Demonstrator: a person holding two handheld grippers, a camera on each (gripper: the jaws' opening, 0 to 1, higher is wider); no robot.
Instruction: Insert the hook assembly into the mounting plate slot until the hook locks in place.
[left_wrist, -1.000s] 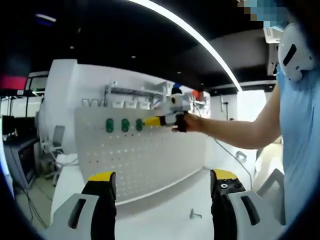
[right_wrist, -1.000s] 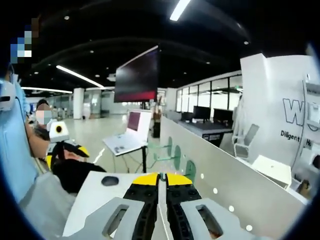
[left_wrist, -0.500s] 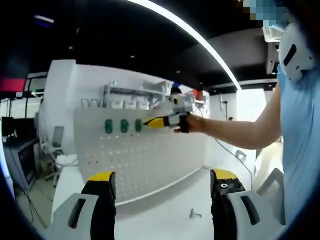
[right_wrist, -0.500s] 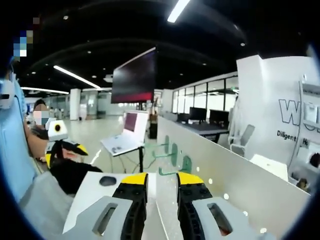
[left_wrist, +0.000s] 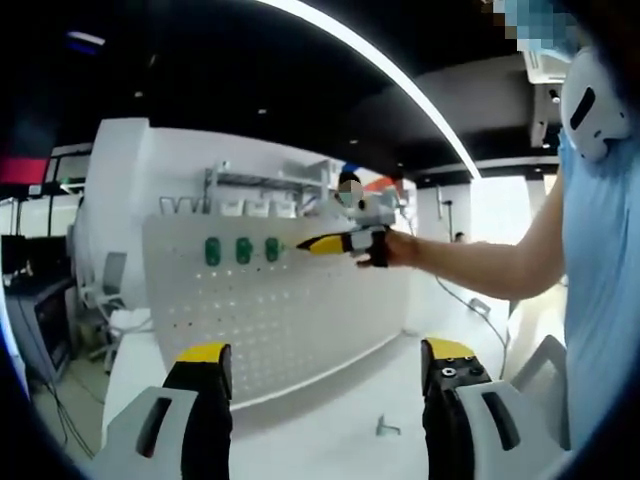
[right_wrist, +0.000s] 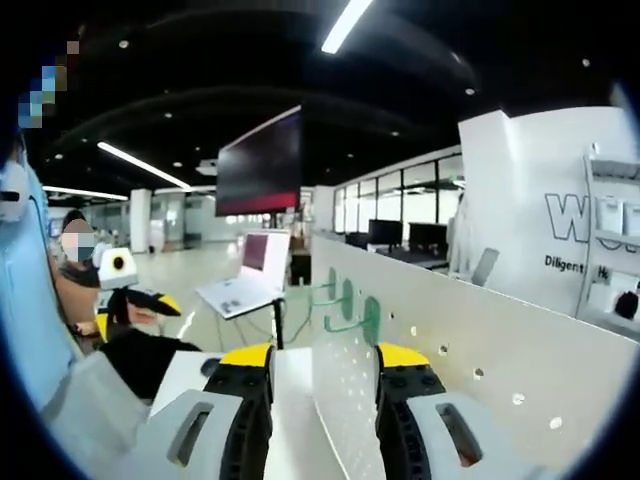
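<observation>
Both tools gaping: left tool (left_wrist: 325, 365), right tool (right_wrist: 325, 362)

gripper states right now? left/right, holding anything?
Left gripper: open, empty, held back from the pegboard.
Right gripper: open, empty, near the green hooks.

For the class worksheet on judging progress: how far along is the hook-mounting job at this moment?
Done: three green plastic hooks sit in a row on the white perforated mounting plate. In hand: nothing; the right gripper is open beside the nearest hook, and the left gripper is open too. Left: whether that hook has locked cannot be told.
</observation>
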